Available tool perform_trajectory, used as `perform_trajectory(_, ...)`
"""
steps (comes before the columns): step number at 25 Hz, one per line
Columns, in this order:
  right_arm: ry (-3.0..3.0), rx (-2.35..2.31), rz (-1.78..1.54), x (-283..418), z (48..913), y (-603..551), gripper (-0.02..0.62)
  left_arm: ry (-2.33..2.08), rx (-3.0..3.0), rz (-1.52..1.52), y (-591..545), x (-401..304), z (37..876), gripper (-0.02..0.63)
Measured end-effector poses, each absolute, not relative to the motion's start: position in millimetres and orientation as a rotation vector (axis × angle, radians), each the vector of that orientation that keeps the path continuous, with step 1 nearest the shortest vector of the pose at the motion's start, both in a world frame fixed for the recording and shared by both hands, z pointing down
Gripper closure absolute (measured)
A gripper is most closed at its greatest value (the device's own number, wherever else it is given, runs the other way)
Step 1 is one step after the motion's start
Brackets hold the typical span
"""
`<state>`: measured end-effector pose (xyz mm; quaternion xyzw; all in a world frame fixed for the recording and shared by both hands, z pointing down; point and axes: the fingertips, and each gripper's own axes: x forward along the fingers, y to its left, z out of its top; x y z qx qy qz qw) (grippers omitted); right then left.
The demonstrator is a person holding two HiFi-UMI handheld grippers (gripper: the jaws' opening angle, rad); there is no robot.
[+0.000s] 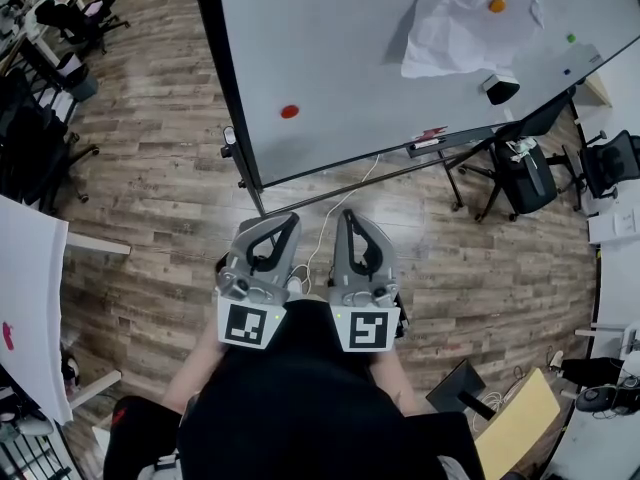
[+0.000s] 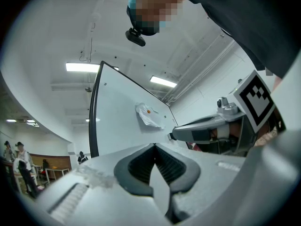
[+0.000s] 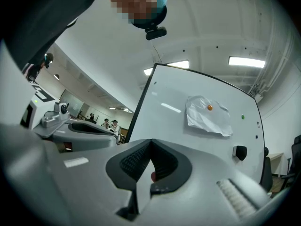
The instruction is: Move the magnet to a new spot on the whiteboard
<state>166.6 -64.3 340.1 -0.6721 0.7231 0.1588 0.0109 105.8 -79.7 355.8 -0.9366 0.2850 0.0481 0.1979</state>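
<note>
Closest up is the person's dark top [image 1: 290,398], with both grippers held in tight against it, side by side and pointing toward the whiteboard [image 1: 350,58]. Left gripper [image 1: 288,218] has its jaws pinched fully together with nothing in them. Same deal with the right gripper [image 1: 347,214]: tips meeting, empty. You can see it clearly in each gripper view, where the black pads close to a point.

Red magnet [image 1: 289,111] is sitting on the whiteboard down in the lower left part, well apart from both grippers, with nothing touching it. In the right gripper view it peeks through as a little red dot in the opening behind the closed tips.

Over on the far right of the board, an orange magnet [image 1: 497,5] pins up a crumpled sheet of paper [image 1: 455,33]. A black eraser [image 1: 499,89] is stuck just below that, with a small green magnet [image 1: 571,38] off to the side. Wood floor [image 1: 170,198] underneath it all, and an office chair [image 1: 525,173] is parked past the board's stand.
</note>
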Motion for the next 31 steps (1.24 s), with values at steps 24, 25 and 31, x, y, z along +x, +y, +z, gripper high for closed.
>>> perform_trajectory(24, 2.303, -2.081, 0.509, 162.3, 344.1, -67.0, 0.595, 0.808, -2.624, 0.124, -79.2, 106.0, 358.1, 0.604)
perform_trajectory(25, 2.304, -2.080, 0.511, 162.4, 344.2, -67.2, 0.595, 0.808, -2.624, 0.124, -79.3, 106.3, 358.3, 0.604)
perform_trajectory(31, 2.304, -2.072, 0.514, 163.1, 343.3, -67.6, 0.595, 0.808, -2.624, 0.126, -79.5, 109.8, 357.8, 0.604)
